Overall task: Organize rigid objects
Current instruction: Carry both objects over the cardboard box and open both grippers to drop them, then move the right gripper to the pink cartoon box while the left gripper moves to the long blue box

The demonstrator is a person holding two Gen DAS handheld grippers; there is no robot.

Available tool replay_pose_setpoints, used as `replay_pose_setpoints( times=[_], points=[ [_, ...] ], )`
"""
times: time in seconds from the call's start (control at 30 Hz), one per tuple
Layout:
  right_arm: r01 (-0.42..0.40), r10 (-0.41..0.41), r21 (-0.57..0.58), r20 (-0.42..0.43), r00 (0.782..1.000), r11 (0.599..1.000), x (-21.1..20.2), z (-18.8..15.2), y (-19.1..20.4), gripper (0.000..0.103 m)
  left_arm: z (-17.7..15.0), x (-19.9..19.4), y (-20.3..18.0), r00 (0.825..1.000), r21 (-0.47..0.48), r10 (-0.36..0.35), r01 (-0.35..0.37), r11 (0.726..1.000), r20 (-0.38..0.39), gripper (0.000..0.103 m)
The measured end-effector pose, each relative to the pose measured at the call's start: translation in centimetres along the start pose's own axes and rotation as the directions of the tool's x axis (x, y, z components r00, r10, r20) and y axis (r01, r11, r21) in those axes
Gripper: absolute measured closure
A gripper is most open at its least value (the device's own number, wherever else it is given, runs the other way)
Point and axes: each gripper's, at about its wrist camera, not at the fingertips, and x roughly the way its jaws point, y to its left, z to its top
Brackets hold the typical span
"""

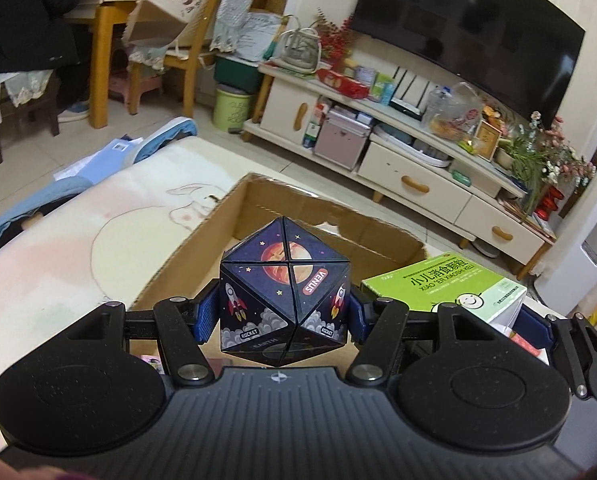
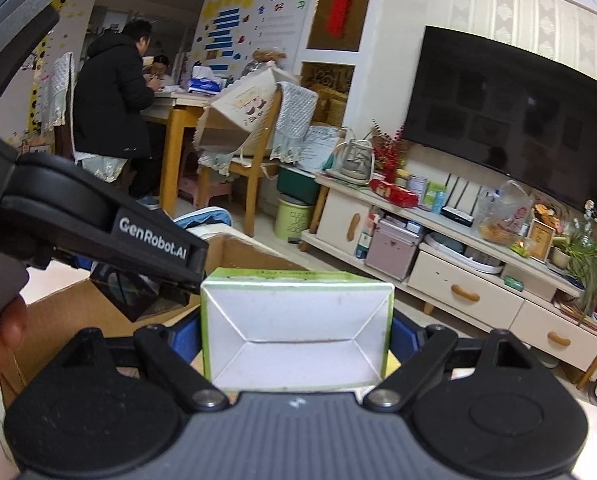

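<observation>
Puzzle cube (image 1: 283, 290) with space prints clamped in the left gripper (image 1: 283, 312), green medicine box (image 2: 296, 328) clamped in the right gripper (image 2: 296, 338).

Both jaws press flat on their loads, held side by side above an open cardboard box (image 1: 202, 256) on a cream mat (image 1: 78, 248). The left gripper's black body crosses the right wrist view and hides much of the carton. Beyond stand a TV cabinet (image 1: 414, 184) crowded with clutter, a dark television (image 1: 466, 36), and a person in a dark coat (image 2: 112, 96) at a dining table. What lies inside the carton is hard to make out.
</observation>
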Motion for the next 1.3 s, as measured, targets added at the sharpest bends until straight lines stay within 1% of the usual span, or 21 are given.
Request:
replay_pose_setpoints(
  times=[0.27, 0.4, 0.47, 0.5, 0.53, 0.57, 0.6, 0.63, 0.8, 0.97, 1.3],
  points=[
    [-0.036, 0.035, -0.038, -0.029, 0.999, 0.999, 1.6, -0.2, 1.1, 0.014, -0.2, 0.5, -0.2, 0.999, -0.006, 0.033, -0.034, 0.999, -0.028, 0.028],
    [-0.044, 0.041, -0.078, -0.048, 0.998, 0.996, 2.4, -0.4, 1.7, 0.014, -0.3, 0.8, -0.2, 0.998, -0.013, 0.036, -0.037, 0.999, -0.053, 0.028],
    [-0.050, 0.045, -0.083, -0.066, 0.997, 0.995, 2.8, -0.6, 1.8, 0.014, -0.4, 0.8, -0.4, 0.997, -0.004, 0.048, -0.048, 0.999, -0.053, 0.032],
    [-0.055, 0.049, -0.078, -0.072, 0.996, 0.995, 2.9, -0.7, 1.8, 0.013, -0.3, 0.7, -0.4, 0.997, 0.000, 0.059, -0.059, 0.998, -0.050, 0.028],
    [-0.057, 0.052, -0.073, -0.072, 0.996, 0.996, 2.9, -0.7, 1.8, 0.012, -0.3, 0.5, -0.5, 0.997, 0.001, 0.062, -0.062, 0.998, -0.045, 0.020],
    [-0.050, 0.046, -0.070, -0.066, 0.997, 0.996, 2.7, -0.8, 1.8, 0.011, -0.3, 0.4, -0.4, 0.997, 0.000, 0.061, -0.061, 0.998, -0.039, 0.014],
    [-0.045, 0.041, -0.067, -0.059, 0.997, 0.997, 2.4, -0.8, 1.8, 0.009, -0.3, 0.2, -0.4, 0.998, -0.002, 0.062, -0.062, 0.998, -0.033, 0.006],
    [-0.041, 0.038, -0.060, -0.051, 0.998, 0.997, 2.1, -0.8, 1.7, 0.008, -0.3, 0.0, -0.4, 0.998, -0.002, 0.062, -0.062, 0.998, -0.027, 0.004],
    [-0.003, 0.003, -0.004, -0.027, 1.000, 1.000, 0.5, -1.0, 0.9, 0.008, -0.6, -0.2, -0.5, 0.998, -0.003, 0.065, -0.065, 0.998, -0.026, 0.001],
    [0.058, -0.057, 0.069, -0.014, 0.998, 0.996, -1.2, -1.9, -0.3, 0.008, -0.6, -0.1, -0.6, 0.998, -0.004, 0.055, -0.055, 0.998, -0.037, 0.000],
    [0.121, -0.123, 0.169, 0.001, 0.992, 0.978, -4.2, -3.6, -1.7, 0.008, -1.0, 0.0, -1.4, 0.999, 0.055, 0.037, -0.035, 0.998, -0.040, 0.000]
  ],
)
